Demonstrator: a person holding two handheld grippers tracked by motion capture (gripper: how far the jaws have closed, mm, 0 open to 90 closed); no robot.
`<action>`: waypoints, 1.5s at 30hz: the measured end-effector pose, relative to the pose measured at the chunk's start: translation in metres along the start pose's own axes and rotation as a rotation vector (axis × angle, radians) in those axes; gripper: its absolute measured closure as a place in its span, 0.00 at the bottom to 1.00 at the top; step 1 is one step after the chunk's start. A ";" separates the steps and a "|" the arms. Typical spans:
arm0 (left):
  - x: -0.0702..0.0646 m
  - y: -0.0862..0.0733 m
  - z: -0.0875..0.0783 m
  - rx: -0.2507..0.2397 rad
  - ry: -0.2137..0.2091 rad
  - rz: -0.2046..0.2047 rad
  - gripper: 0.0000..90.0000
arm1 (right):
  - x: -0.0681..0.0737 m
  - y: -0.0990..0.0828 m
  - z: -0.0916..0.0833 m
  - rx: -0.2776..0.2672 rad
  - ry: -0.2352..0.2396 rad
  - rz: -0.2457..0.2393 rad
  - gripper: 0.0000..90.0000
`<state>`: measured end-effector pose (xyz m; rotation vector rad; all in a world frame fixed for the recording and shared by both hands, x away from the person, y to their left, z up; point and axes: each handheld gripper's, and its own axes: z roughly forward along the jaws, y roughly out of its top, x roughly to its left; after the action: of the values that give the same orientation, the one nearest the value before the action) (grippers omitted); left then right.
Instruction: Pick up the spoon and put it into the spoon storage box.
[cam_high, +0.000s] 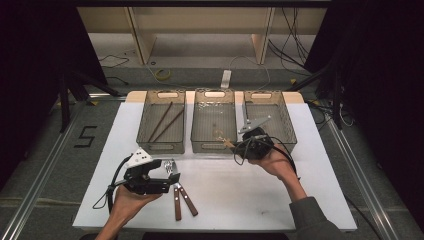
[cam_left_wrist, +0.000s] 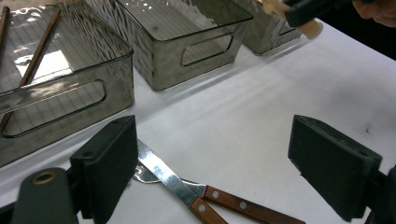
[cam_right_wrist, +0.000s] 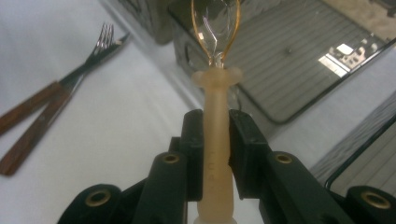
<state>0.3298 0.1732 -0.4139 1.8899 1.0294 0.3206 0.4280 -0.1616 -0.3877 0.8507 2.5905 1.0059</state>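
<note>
cream matt plastic spoon handle (cam_right_wrist: 215, 154), shiny metal knife blade (cam_left_wrist: 161, 170), glossy wooden handles (cam_left_wrist: 243, 206), ribbed smoky translucent plastic bins (cam_left_wrist: 187, 44)

We are looking at a white table (cam_high: 300, 200) that is carrying three smoky clear plastic bins in a row along its far edge: the left bin (cam_high: 161, 145), the middle bin (cam_high: 214, 146) and the right bin (cam_high: 286, 125). Nearer our side, a wooden-handled knife (cam_high: 176, 197) and a wooden-handled fork (cam_high: 184, 192) are lying directly on the white top, touching and crossing near their metal ends, with their handles pointing toward us.
</note>
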 end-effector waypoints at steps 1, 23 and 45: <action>0.000 0.000 0.000 0.000 0.000 0.000 0.17 | -0.001 0.004 0.000 -0.005 0.001 0.005 0.86; 0.002 0.000 -0.002 -0.011 0.006 -0.007 0.17 | -0.027 0.054 0.028 -0.061 -0.055 0.130 0.86; 0.002 0.001 -0.003 -0.015 0.004 -0.005 0.17 | -0.038 0.069 0.064 -0.013 -0.106 0.230 0.86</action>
<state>0.3296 0.1760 -0.4123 1.8739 1.0311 0.3283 0.5147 -0.1092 -0.3880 1.1860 2.4356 1.0049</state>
